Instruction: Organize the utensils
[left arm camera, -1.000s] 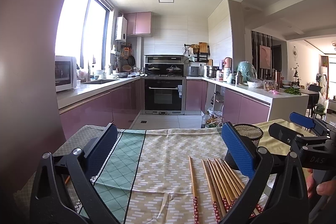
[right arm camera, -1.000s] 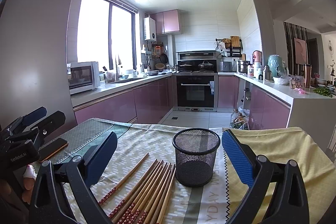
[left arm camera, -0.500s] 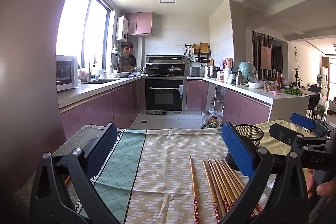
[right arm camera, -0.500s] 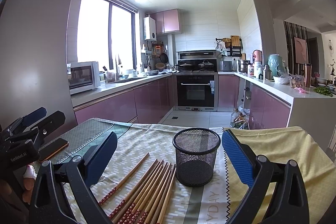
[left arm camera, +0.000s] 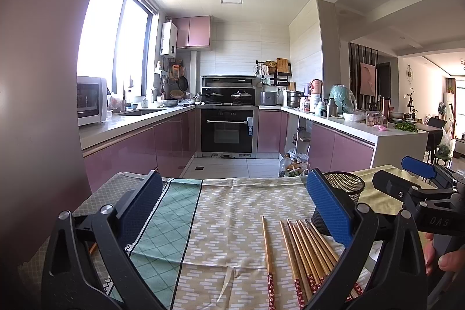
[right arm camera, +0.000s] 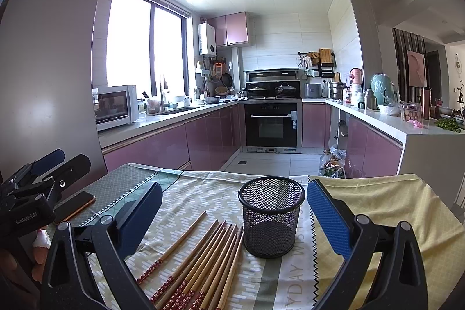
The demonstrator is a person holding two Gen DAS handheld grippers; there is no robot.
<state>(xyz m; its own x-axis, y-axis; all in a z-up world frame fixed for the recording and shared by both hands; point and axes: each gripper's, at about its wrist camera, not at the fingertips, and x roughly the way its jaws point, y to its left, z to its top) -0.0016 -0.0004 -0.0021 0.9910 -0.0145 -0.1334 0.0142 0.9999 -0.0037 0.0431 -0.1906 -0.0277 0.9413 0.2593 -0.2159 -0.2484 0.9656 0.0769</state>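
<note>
Nothing is picked up yet: both tongs, left [left arm camera: 232,211] and right [right arm camera: 232,211], gape empty. Chopsticks [right arm camera: 203,260] lie between the right tongs, the mesh cup [right arm camera: 271,215] just beyond; next comes pinching one stick.

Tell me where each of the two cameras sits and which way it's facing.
Left wrist: on the left hand-held gripper, open over the tablecloth, facing the kitchen; the right hand-held gripper shows at right.
Right wrist: on the right hand-held gripper, open, facing the mesh cup; the left one shows at left.
Shared: chopsticks, cup, oven.
</note>
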